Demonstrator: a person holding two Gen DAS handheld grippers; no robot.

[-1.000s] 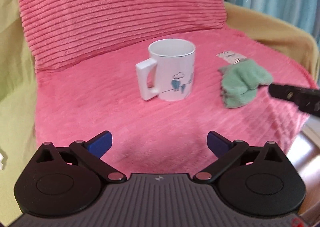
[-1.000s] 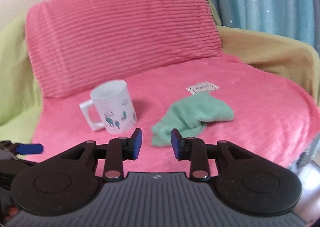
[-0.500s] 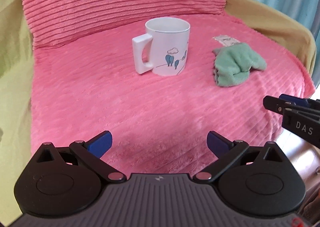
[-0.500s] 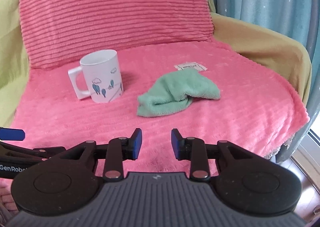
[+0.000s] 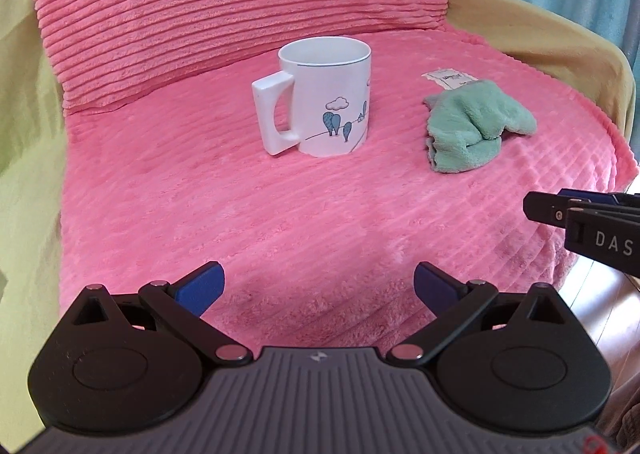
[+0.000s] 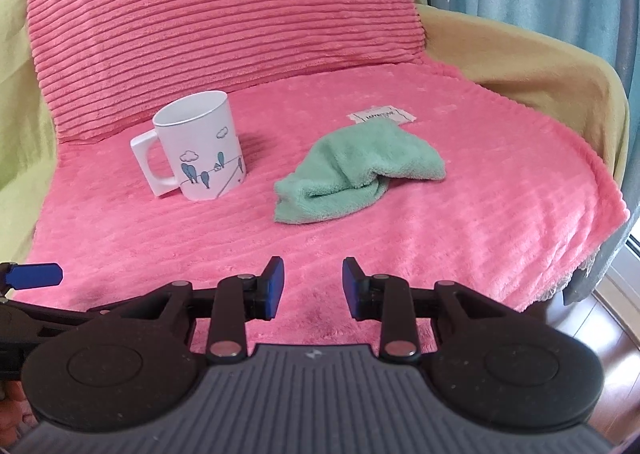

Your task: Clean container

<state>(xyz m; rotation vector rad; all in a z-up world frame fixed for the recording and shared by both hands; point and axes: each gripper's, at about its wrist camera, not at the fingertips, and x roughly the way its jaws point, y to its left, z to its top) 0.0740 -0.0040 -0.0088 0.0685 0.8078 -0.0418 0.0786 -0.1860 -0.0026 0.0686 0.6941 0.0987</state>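
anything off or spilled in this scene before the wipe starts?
No spill or damage visible. The white mug stands upright on the pink blanket, but that soft surface could let it tip. The green cloth lies crumpled beside it, untouched. Both the left gripper and right gripper are open and empty.

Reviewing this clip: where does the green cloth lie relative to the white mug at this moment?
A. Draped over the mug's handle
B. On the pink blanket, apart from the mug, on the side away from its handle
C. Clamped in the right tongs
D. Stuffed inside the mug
B. The green cloth lies crumpled on the pink blanket, with a strip of blanket between it and the white mug, whose handle points the other way; both tongs are empty.
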